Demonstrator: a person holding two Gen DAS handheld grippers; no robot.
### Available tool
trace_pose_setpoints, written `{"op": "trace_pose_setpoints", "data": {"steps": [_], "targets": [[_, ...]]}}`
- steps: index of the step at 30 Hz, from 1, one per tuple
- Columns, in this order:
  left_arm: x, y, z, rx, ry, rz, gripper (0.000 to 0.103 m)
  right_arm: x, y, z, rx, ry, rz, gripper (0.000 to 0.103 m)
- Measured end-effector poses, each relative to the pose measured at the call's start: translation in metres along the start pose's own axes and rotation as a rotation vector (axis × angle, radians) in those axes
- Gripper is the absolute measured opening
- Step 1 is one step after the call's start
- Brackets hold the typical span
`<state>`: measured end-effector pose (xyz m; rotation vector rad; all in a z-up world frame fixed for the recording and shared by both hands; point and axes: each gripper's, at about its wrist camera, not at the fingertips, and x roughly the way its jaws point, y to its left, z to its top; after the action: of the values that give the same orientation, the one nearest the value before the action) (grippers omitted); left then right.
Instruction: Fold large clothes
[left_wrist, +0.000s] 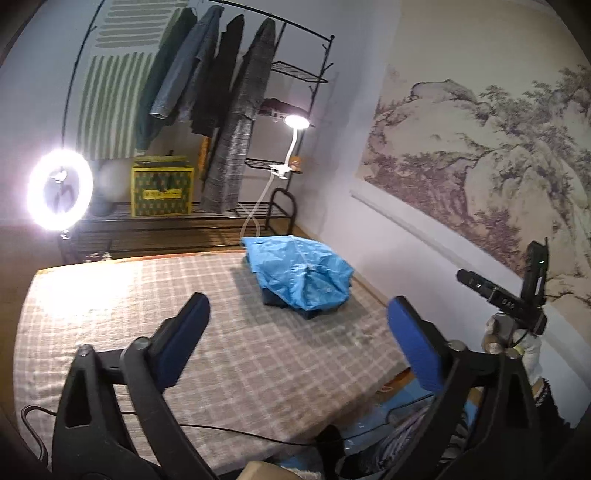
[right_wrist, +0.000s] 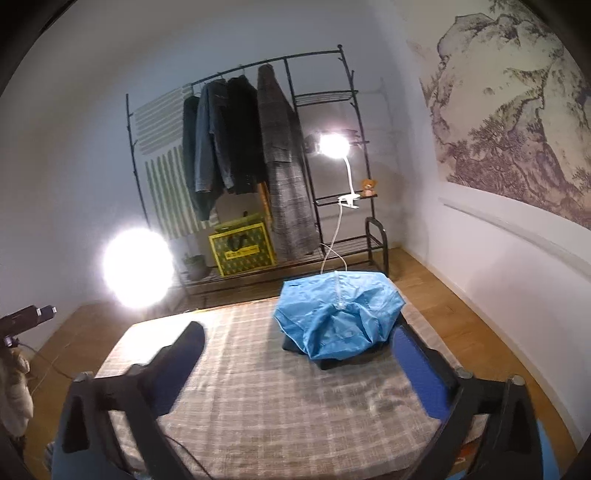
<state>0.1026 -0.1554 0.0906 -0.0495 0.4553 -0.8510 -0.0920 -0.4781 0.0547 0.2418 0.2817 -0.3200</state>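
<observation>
A folded light blue jacket (left_wrist: 301, 275) lies on top of a dark folded garment (left_wrist: 275, 299) at the far right corner of the table with the checked cloth (left_wrist: 147, 295). The same blue pile shows in the right wrist view (right_wrist: 338, 314). My left gripper (left_wrist: 299, 332) is open and empty, held above the cloth in front of the pile. My right gripper (right_wrist: 297, 354) is open and empty, above the cloth just short of the pile. The right gripper also shows at the right edge of the left wrist view (left_wrist: 517, 299).
A black clothes rack (right_wrist: 288, 155) with several hanging coats stands behind the table. A yellow bag (right_wrist: 242, 249) sits on its lower shelf. A ring light (left_wrist: 61, 190) glows at the left and a clip lamp (left_wrist: 295, 122) on the rack. A black cable (left_wrist: 221, 430) crosses the table's near edge.
</observation>
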Motion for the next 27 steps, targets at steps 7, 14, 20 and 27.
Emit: {"op": "trace_pose_setpoints", "data": {"steps": [7,14,20,27], "targets": [[0.04,0.015,-0.025,0.017,0.054,0.089,0.1,0.037,0.002,-0.02,0.019,0.013,-0.054,0.103],[0.089,0.032,-0.05,0.054,0.083,0.174,0.1,0.089,0.012,-0.045,-0.003,0.061,-0.118,0.103],[0.128,0.046,-0.066,0.08,0.106,0.258,0.101,0.124,0.019,-0.066,0.002,0.065,-0.156,0.103],[0.148,0.052,-0.077,0.099,0.126,0.283,0.103,0.148,0.022,-0.078,-0.008,0.067,-0.176,0.103]]}}
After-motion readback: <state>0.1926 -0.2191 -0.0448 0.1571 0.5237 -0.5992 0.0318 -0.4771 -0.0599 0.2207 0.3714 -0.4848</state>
